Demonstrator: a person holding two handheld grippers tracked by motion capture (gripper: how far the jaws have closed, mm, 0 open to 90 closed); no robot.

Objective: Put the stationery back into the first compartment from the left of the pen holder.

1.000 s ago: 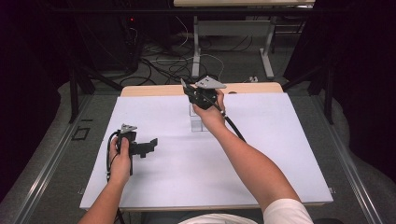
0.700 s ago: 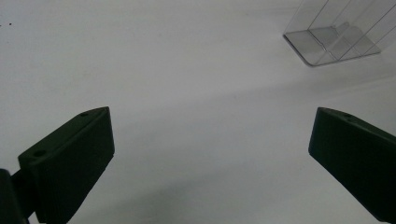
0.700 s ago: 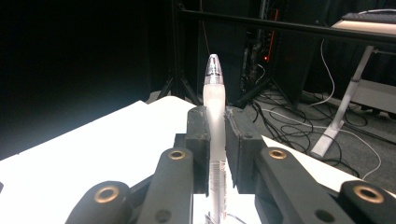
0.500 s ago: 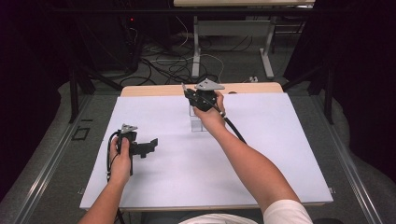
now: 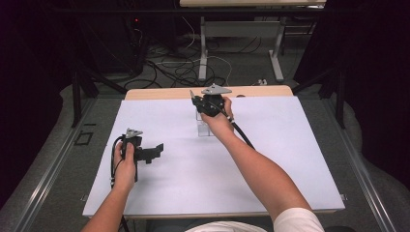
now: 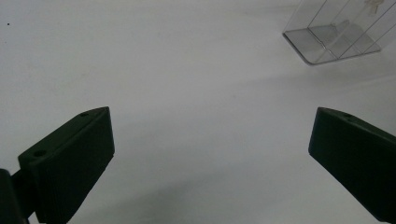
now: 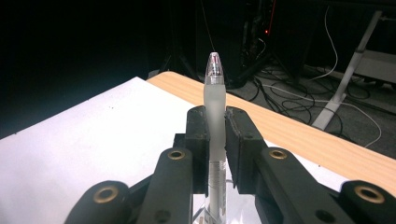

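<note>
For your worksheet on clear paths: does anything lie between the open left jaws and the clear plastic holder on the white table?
Nothing visible does. In the left gripper view, only bare white table lies between the left gripper and the clear plastic holder.

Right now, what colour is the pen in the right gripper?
Frosted translucent white pen, clear at the tip; the right gripper view shows it best.
</note>
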